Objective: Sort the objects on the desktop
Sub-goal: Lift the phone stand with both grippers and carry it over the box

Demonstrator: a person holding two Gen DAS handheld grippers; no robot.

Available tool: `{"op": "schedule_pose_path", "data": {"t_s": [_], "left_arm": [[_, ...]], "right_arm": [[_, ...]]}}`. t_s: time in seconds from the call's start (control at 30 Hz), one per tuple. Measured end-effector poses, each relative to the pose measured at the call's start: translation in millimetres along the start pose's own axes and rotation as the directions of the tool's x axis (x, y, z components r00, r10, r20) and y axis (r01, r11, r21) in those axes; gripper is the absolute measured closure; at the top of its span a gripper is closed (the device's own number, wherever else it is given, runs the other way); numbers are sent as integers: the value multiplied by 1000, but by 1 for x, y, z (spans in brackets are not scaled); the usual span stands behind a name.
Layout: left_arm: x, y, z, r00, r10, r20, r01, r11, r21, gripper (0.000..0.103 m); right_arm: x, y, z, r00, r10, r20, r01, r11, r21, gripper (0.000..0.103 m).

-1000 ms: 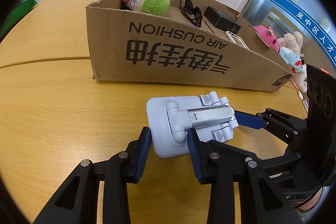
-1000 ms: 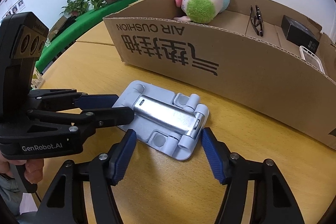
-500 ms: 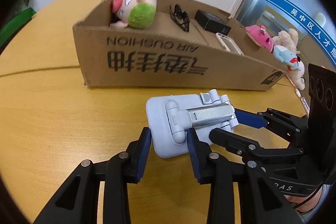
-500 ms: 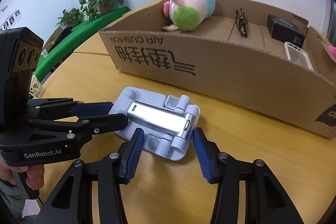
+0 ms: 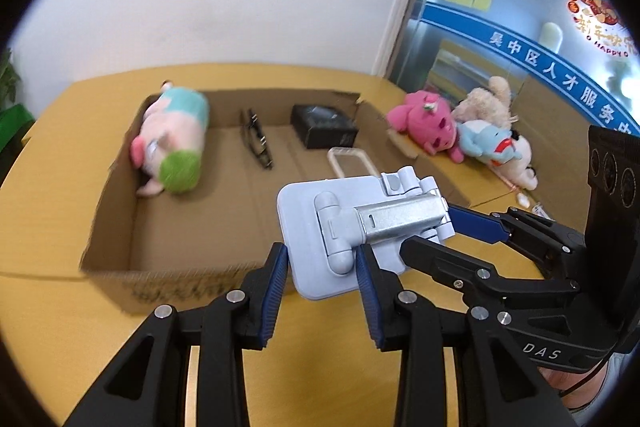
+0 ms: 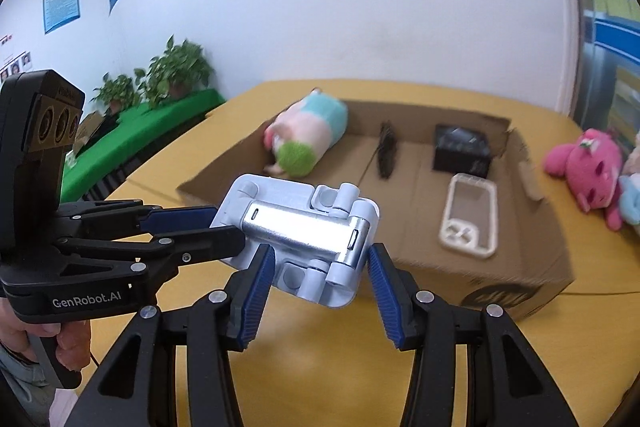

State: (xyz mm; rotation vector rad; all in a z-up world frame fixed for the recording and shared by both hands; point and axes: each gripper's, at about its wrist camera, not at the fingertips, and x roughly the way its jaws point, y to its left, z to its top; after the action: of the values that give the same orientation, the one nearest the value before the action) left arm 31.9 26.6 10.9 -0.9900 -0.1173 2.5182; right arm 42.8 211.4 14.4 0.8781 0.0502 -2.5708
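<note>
Left gripper clamped on near end of pale-blue folding stand; pads press both edges. Right gripper clamped on stand's hinged end, pads against its sides. Stand held flat in air between both, over near wall of cardboard box. Inside box: plush pig, glasses, black case, clear phone case. Pink plush on table outside box.

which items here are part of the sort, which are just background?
In play:
- blue phone stand, held by left gripper and right gripper
- cardboard box
- in the box: pig plush, glasses, black case, clear phone case
- outside it, probably still to sort: pink plush, blue plush

Background:
- potted plants
- wall posters
</note>
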Motion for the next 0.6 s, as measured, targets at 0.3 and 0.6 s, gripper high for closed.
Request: {"op": "schedule_pose_path", "data": {"t_s": [0.3, 0.6], "left_arm": [[9, 15, 50, 999, 8, 45, -8, 1000, 12, 69], [26, 88, 57, 993, 117, -23, -118, 990, -74, 69]], "right_arm": [[17, -16, 59, 999, -27, 32, 28, 999, -22, 56], [107, 13, 79, 992, 105, -68, -107, 994, -19, 55]]}}
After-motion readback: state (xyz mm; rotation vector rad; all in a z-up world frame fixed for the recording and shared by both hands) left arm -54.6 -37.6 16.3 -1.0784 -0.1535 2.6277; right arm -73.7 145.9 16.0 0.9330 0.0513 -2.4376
